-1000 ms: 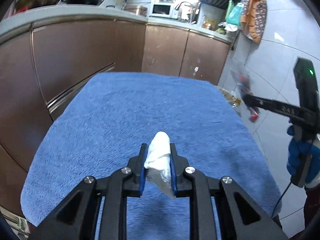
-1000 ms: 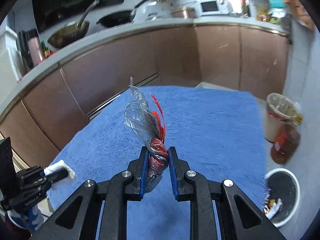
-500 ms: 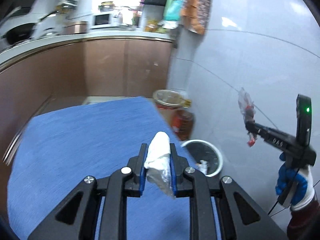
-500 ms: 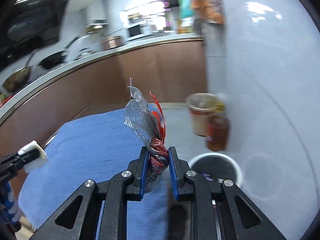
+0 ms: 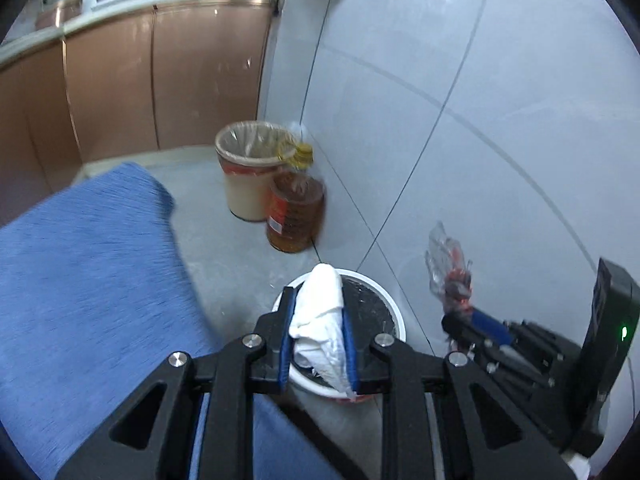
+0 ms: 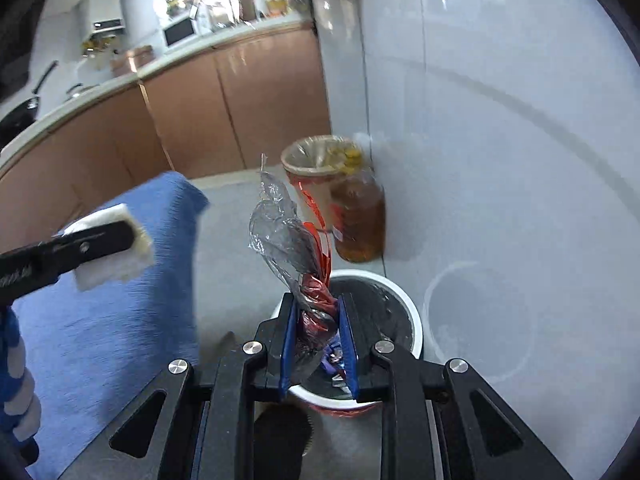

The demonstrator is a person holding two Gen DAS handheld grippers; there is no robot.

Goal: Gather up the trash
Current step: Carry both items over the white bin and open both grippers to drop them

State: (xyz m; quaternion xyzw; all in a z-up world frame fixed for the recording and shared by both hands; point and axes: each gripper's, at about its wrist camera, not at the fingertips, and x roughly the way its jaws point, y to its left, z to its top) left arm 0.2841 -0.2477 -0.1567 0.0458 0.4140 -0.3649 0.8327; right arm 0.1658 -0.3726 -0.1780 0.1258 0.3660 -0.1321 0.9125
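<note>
- Here no writing can be read; the red label on the amber oil bottle (image 5: 295, 216) is blurred.
- The left tongs (image 5: 316, 340) are clenched on a soft, crumpled white tissue (image 5: 320, 312), above the round white trash bin (image 5: 394, 320) with dark inside.
- The right tongs (image 6: 318, 344) are grasping a twisted wrapper (image 6: 292, 248) of clear, shiny red plastic, also above this bin (image 6: 414, 320).
- A fuzzy blue towel (image 5: 88, 272) covers the counter at left.
- A beige lined bucket (image 5: 244, 176) stands far, touching the bottle.

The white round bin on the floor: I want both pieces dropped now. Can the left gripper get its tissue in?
Probably yes: the left gripper holds the crumpled white tissue over the white round bin, whose open mouth looks unobstructed.
</note>
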